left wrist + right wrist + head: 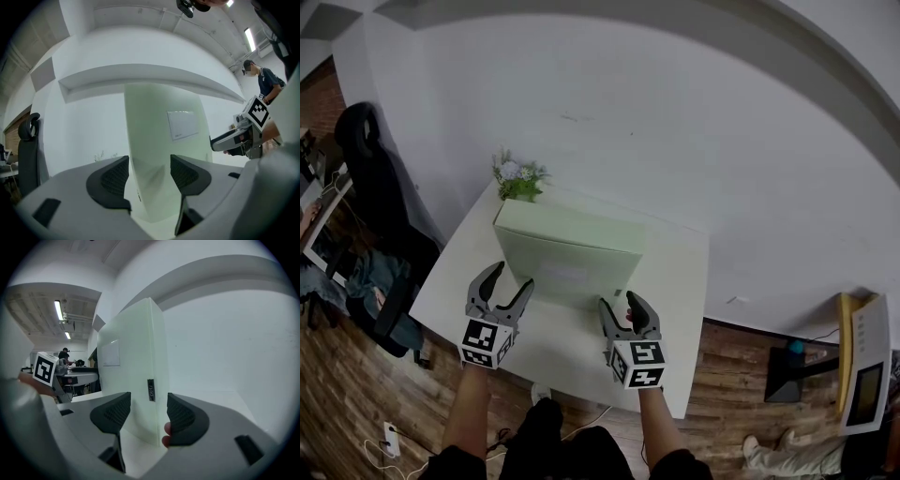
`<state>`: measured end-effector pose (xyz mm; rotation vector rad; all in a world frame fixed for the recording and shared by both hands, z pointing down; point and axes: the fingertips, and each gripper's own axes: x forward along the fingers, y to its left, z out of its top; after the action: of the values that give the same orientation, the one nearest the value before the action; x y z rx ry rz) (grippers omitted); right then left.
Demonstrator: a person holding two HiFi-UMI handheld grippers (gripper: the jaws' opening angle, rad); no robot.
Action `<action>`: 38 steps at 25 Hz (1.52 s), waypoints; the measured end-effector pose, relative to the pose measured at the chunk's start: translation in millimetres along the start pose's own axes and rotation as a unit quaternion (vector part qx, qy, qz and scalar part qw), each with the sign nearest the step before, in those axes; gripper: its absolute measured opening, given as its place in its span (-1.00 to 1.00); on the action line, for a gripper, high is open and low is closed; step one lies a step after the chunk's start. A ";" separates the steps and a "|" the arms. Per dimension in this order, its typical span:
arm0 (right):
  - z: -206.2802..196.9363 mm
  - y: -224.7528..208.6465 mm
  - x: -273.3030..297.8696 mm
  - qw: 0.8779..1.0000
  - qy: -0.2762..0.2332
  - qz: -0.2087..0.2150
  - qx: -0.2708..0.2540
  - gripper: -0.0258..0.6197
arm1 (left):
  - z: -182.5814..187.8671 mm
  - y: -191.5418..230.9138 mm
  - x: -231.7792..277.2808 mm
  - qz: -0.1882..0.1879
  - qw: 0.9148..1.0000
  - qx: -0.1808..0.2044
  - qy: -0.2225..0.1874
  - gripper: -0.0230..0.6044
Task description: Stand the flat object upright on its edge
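The left gripper and the right gripper are held out over the near part of the white table, each with a marker cube at its back. Both are released: each one's jaws are spread wide and grasp nothing.

Just beyond them stands the pale green box, upright on one long edge across the middle of the table, its broad face turned to the person. In the left gripper view the box's left end shows in the gap between that gripper's dark pads. In the right gripper view its narrow right end shows in the same way. I cannot tell whether any pad touches the box.

A white label sits on the broad face, its print too small to read. A small dark sticker on the narrow end is also unreadable.

Behind the box, at the table's far left corner, is a small green plant with pale flowers, against the white wall. A black office chair stands to the left on the wooden floor. Near the right edge of the head view a yellow and white device stands on the floor. In the left gripper view a person stands far off.
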<state>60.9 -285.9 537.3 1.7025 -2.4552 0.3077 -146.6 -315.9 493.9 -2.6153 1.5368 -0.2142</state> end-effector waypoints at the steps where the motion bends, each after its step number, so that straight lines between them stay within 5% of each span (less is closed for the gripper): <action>1: 1.8 0.1 -3.9 1.000 0.001 0.000 0.002 -0.13 | 2.7 -0.2 -3.2 0.003 1.000 -0.002 0.002 -0.04; 9: 27.7 0.7 -40.8 1.000 -0.005 -0.003 0.017 -0.27 | 40.0 -7.7 -35.5 0.030 0.999 -0.013 0.002 -0.07; 19: 68.9 -5.7 -113.6 0.999 -0.024 -0.021 0.016 -0.75 | 92.2 -44.6 -90.3 0.064 0.997 -0.032 -0.003 -0.71; 28: 95.5 -12.0 -158.8 0.999 -0.035 -0.011 0.007 -0.81 | 129.0 -75.6 -118.1 0.074 0.997 -0.026 -0.005 -0.86; 38: 110.0 2.8 -170.8 0.999 -0.044 -0.023 0.002 -0.83 | 147.2 -64.6 -142.6 0.071 0.997 -0.039 -0.018 -0.88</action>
<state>118.5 -156.7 391.4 1.8092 -2.4731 0.2361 -134.3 -157.6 349.0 -2.5361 1.7445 -0.0956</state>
